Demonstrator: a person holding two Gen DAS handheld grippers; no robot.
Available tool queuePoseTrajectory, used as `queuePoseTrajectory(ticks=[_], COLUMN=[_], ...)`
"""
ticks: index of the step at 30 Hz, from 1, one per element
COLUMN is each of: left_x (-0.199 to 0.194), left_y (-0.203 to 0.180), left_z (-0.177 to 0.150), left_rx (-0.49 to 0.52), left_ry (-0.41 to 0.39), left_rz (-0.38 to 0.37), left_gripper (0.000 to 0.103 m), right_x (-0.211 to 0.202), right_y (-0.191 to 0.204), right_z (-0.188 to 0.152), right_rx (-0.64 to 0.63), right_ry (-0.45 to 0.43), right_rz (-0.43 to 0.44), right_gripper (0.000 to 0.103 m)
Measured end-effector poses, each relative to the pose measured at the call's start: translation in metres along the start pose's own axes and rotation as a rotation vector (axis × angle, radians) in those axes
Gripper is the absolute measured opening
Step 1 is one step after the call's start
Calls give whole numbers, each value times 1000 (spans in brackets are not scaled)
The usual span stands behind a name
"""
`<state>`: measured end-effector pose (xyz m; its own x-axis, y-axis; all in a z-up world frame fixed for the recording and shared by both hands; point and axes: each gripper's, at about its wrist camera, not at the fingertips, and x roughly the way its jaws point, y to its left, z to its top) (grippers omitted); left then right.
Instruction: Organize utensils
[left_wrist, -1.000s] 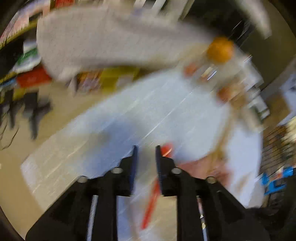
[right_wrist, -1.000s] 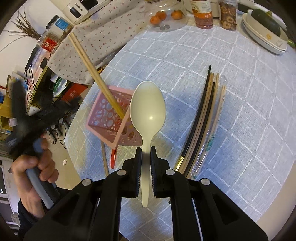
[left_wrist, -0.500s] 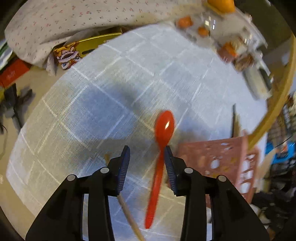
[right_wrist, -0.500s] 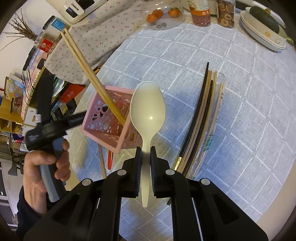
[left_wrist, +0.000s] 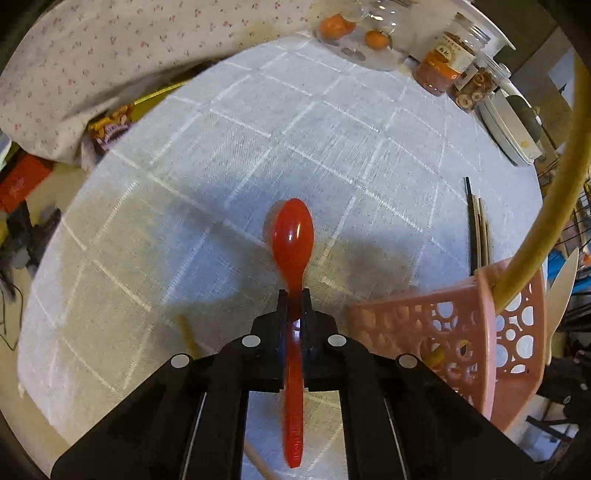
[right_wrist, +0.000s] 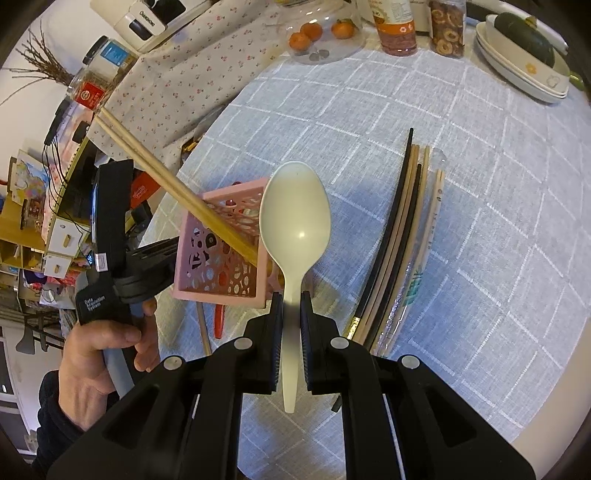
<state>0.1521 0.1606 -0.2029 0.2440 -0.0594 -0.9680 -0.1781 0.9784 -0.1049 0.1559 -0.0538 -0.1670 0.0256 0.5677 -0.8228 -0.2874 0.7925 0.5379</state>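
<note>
Since the earlier frame the left gripper (left_wrist: 294, 297) has clamped onto the red spoon (left_wrist: 293, 236), while the right gripper (right_wrist: 291, 301) grips the white spoon (right_wrist: 294, 218); lifting risks knocking the pink basket (left_wrist: 461, 325).

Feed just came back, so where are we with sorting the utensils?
Done: one chopstick pair stands in the pink basket. In hand: left gripper shut on the red spoon, right gripper holding the white spoon. Left: both spoons, the chopstick bundle and a loose chopstick on the tablecloth.
</note>
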Motion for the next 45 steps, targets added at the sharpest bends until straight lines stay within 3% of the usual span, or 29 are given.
queuePoseTrajectory(ticks=[8, 11, 13, 16, 19, 22, 28, 31, 37, 41, 45], left_x=[-36, -66, -96, -152, -176, -179, -157, -138, -118, -109, -114], left_y=[21, 31, 32, 23, 6, -21, -64, -74, -74, -74, -73], left_z=[-7, -13, -18, -32, -39, -41, -51, -55, -72, -79, -82], left_rx=[-154, -250, -294, -306, -286, -223, -57, 5, 51, 55, 41], left_ry=[-110, -194, -301, -545, -692, -811, -984, -998, -981, -908, -855], left_rz=[-90, -138, -194, -312, -379, -345, -152, -64, 24, 58, 36], left_gripper=[5, 4, 4, 5, 5, 5, 5, 5, 5, 7, 21], right_x=[-14, -19, -24, -30, -38, -45, -51, -50, -45, -43, -41], right_y=[1, 2, 4, 5, 4, 1, -10, -10, -6, -3, -3], right_z=[4, 5, 6, 8, 8, 7, 4, 4, 8, 8, 9], right_rx=[-1, -3, -8, -11, -7, -1, 12, 15, 6, -2, -2], right_ry=[-49, -73, -93, -126, -160, -193, -221, -225, -221, -216, -217], right_rz=[-1, 7, 10, 3, 6, 13, 23, 29, 30, 23, 18], right_gripper=[10, 10, 10, 10, 10, 10, 10, 10, 10, 10, 10])
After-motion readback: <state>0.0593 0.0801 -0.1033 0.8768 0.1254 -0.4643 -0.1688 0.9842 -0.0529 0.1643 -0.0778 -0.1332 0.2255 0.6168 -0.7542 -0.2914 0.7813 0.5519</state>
